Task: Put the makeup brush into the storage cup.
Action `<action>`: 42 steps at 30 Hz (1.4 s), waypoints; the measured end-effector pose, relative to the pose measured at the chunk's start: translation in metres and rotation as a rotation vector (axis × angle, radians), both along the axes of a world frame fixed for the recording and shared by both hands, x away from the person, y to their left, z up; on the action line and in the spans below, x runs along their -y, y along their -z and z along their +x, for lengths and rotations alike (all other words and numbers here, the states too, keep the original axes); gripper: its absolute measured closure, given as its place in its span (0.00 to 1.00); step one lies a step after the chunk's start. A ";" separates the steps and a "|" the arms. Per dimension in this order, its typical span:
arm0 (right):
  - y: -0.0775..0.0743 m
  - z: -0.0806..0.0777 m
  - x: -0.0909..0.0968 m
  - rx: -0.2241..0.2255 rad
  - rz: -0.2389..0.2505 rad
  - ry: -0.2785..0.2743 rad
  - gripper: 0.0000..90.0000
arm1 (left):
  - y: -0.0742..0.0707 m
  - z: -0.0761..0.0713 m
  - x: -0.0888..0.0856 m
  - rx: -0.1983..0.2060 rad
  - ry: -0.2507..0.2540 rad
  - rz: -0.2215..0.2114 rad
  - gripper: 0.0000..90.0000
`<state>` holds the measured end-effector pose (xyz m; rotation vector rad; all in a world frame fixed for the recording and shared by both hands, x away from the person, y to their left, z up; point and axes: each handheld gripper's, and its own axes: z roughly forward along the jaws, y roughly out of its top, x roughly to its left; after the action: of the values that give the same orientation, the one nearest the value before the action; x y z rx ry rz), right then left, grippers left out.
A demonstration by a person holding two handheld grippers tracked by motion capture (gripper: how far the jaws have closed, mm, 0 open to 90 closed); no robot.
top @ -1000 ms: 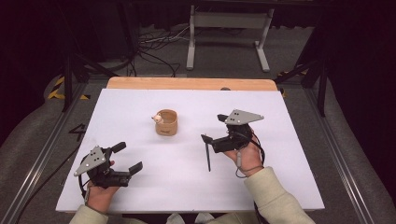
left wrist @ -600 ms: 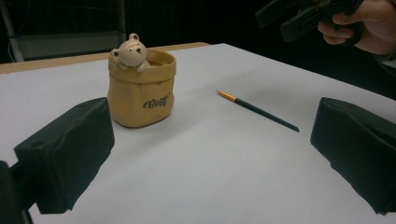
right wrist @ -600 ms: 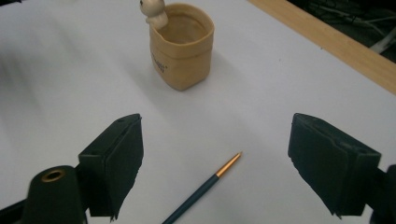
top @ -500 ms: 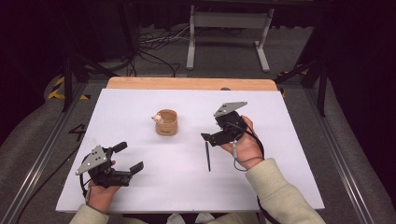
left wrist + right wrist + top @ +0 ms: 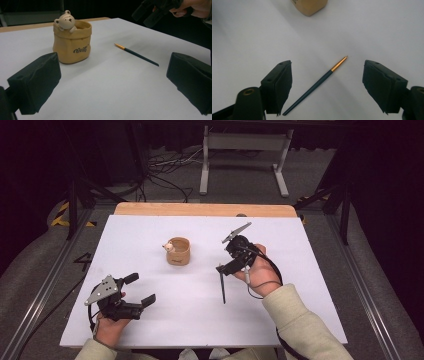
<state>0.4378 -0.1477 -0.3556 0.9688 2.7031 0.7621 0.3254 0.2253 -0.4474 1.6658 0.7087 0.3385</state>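
Slim dark brush with gold ferrule, flat on the white table, beside tan bear pot.

The pot sits in the middle of the worktop. The brush lies flat to its right, a bit nearer the person.

My claw gapes wide above the white bench — a dark paintbrush lies between its jaws, untouched — tan pot beyond.
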 end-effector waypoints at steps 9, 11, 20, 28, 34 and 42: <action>0.008 0.007 -0.008 -0.064 -0.067 -0.013 0.34 | 0.000 0.001 0.000 -0.002 0.002 0.006 0.00; 0.010 0.008 -0.010 -0.072 -0.082 -0.010 0.35 | 0.000 0.000 0.000 -0.002 -0.002 0.006 0.00; 0.022 0.015 -0.019 -0.144 -0.125 0.010 0.39 | 0.000 0.001 0.000 -0.001 -0.004 0.005 0.00; 0.035 0.021 -0.026 -0.166 -0.176 0.042 0.46 | 0.000 0.001 0.000 -0.004 -0.007 0.009 0.00; 0.044 0.024 -0.028 -0.196 -0.197 0.079 0.49 | 0.000 0.001 -0.001 -0.007 -0.009 0.011 0.00; 0.054 0.022 -0.029 -0.222 -0.231 0.095 0.52 | 0.000 0.001 -0.001 -0.008 -0.012 0.013 0.00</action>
<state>0.4597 -0.1185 -0.4094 1.1748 2.8220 0.3313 0.3263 0.2259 -0.4476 1.6762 0.7238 0.3458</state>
